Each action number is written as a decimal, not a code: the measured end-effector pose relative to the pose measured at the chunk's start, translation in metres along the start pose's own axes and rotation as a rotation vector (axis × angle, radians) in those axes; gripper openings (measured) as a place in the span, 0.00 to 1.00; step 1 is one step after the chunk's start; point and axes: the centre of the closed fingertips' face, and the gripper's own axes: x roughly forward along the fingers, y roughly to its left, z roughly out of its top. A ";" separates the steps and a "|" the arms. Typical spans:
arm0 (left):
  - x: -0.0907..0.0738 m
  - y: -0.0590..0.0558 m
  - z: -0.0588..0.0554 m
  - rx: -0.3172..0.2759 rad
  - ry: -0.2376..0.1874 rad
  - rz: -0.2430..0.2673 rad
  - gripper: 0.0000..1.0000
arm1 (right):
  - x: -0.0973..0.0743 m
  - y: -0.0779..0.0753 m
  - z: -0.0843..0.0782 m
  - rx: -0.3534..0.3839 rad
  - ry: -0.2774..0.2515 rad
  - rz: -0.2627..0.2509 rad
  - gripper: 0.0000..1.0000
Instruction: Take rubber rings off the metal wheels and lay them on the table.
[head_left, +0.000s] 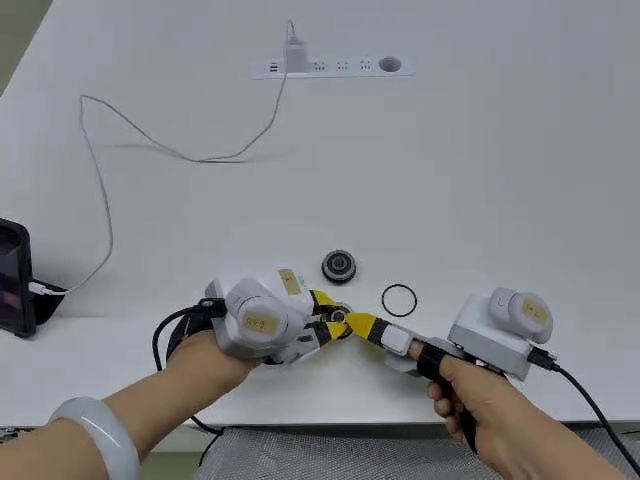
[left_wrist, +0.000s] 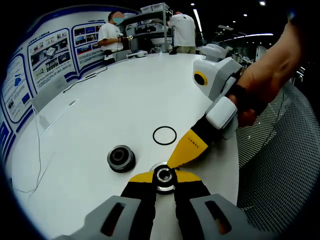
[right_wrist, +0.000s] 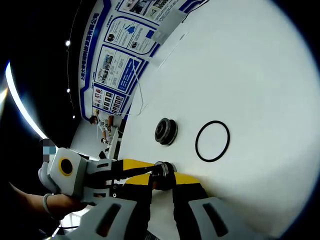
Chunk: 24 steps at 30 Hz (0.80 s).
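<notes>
Left gripper (left_wrist: 164, 173) clenched on metal wheel (left_wrist: 164, 178) at the near edge of table (head_left: 450, 150), right gripper (right_wrist: 163, 175) pinched shut at its rim; left should hold rigid while right peels the rubber off evenly, laying it beside loose rubber ring (head_left: 399, 299).

On table (head_left: 480, 180): loose ring (head_left: 399, 299) right of free wheel (head_left: 339, 265); second wheel (head_left: 341, 317) nearer, before both.

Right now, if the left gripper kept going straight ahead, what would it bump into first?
The metal wheel already between its jaws; beyond it, probably the loose rubber ring, though depth is unclear.
</notes>
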 end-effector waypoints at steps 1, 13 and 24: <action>0.000 0.000 0.000 0.001 -0.001 0.000 0.13 | 0.000 -0.001 0.000 0.004 0.001 -0.001 0.18; 0.000 -0.001 0.000 -0.005 -0.004 0.000 0.13 | 0.001 -0.002 -0.001 0.054 0.000 0.012 0.21; 0.000 0.000 -0.001 -0.006 -0.005 0.001 0.13 | 0.000 0.004 -0.001 0.007 0.007 0.031 0.21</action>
